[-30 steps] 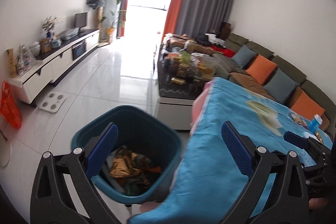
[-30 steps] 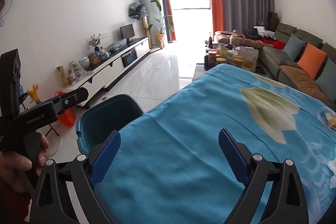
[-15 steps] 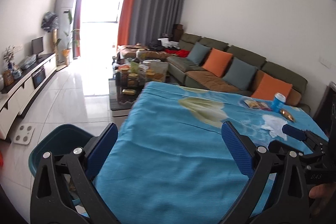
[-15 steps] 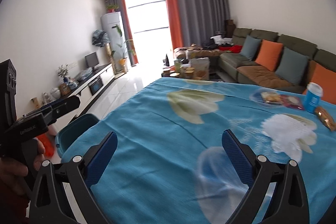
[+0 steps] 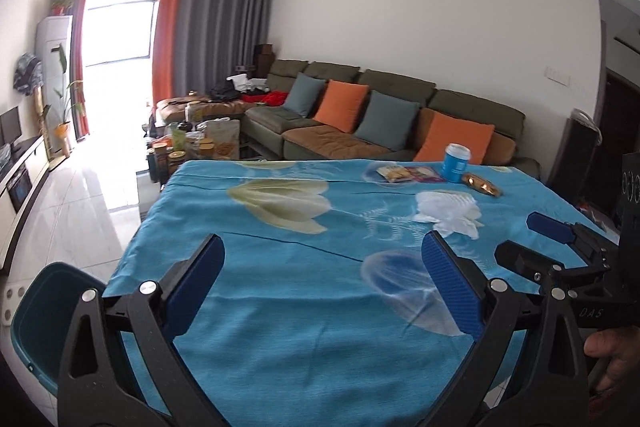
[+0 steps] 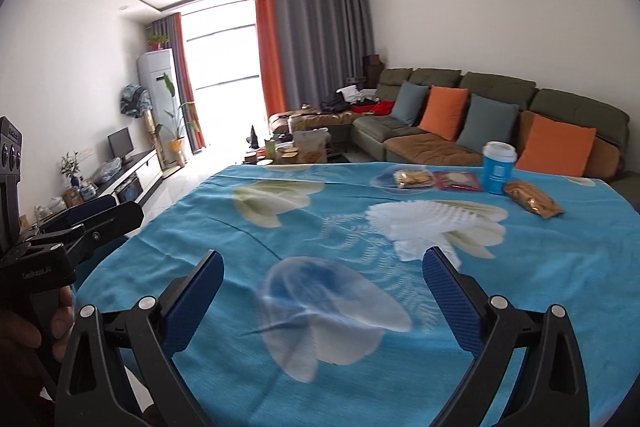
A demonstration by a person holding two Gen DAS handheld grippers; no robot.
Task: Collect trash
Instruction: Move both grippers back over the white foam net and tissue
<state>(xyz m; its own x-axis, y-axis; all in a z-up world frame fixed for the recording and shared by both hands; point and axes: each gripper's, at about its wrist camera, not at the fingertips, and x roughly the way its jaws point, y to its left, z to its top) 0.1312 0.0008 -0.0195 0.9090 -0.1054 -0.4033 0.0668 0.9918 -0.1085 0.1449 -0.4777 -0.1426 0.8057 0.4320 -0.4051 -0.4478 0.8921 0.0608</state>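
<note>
On the table's blue flowered cloth (image 5: 280, 307) lie a crumpled white tissue (image 5: 448, 213) (image 6: 432, 223), a blue paper cup (image 5: 455, 163) (image 6: 498, 167), a golden wrapper (image 5: 482, 185) (image 6: 532, 203), a snack packet (image 6: 412, 179) and a pink packet (image 6: 458, 181). All sit toward the far right side. My left gripper (image 5: 322, 241) hangs open over the near edge with nothing between its fingers. My right gripper (image 6: 324, 257) is wide open and empty too, just short of the tissue. A teal bin (image 5: 40, 315) stands on the floor at the lower left.
Behind the table runs a green sofa (image 5: 400, 95) with orange and grey cushions. A cluttered coffee table (image 5: 192, 143) stands beyond the far edge. A TV cabinet (image 6: 128, 179) lines the left wall. White tiled floor (image 5: 80, 195) lies to the left.
Both views have swung right, away from the teal bin with wrappers in it and onto the table. The tissue, cup and packets have come into view and drawn closer.
</note>
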